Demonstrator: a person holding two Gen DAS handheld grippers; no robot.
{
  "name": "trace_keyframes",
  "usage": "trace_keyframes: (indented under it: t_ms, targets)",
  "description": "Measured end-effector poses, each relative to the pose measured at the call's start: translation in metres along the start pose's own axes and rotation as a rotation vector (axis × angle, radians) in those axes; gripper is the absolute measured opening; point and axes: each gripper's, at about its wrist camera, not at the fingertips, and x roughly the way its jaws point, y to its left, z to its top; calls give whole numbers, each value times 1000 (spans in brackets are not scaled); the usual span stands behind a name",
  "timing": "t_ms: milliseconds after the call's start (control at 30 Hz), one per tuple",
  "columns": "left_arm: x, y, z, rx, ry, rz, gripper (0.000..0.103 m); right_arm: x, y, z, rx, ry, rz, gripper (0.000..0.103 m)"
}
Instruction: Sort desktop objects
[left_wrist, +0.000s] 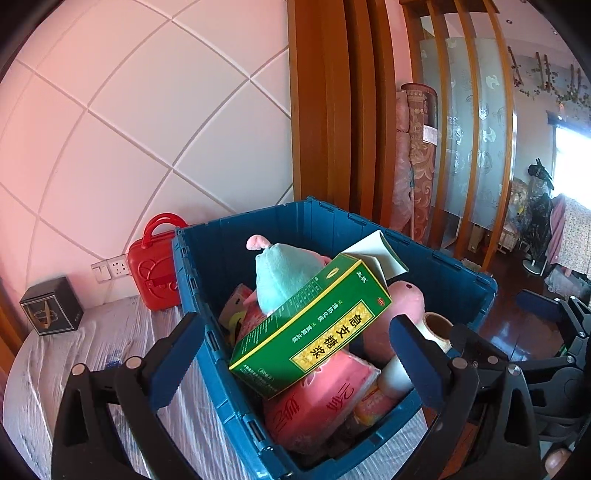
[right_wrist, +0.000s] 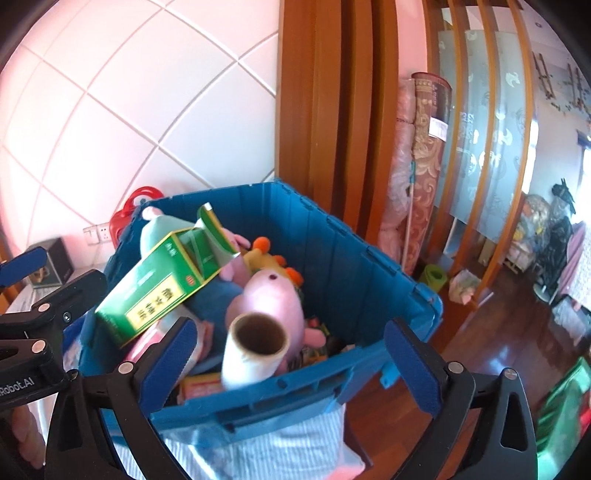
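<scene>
Two black hand-held grippers with blue pads, both wide apart and holding nothing, hang over a full blue plastic bin.

Left wrist view: the left hand-held gripper (left_wrist: 297, 356) is spread wide over the blue plastic bin (left_wrist: 458, 280) on the striped cloth surface (left_wrist: 110, 343). On top of the pile lies a green cardboard box with a yellow label (left_wrist: 314, 325), leaning on a light blue and pink soft toy (left_wrist: 284, 271) and a pink tissue pack (left_wrist: 317, 398). A red plastic case (left_wrist: 155, 266) stands just behind the bin.

Right wrist view: the right hand-held gripper (right_wrist: 291, 360) is wide too. A white roll with a brown cardboard core (right_wrist: 255, 354) stands in the bin between its pads, touching neither, beside a pink pig soft toy (right_wrist: 273, 299).
</scene>
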Motion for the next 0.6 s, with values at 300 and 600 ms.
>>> trace_keyframes:
  t_ms: [300, 600]
  targets:
    - [-15, 15, -12, -5, 10, -3, 102, -13, 18, -10, -9, 9, -15, 103]
    - [-23, 21, -17, -2, 7, -9, 102, -23, 19, -13, 2, 0, -34, 103]
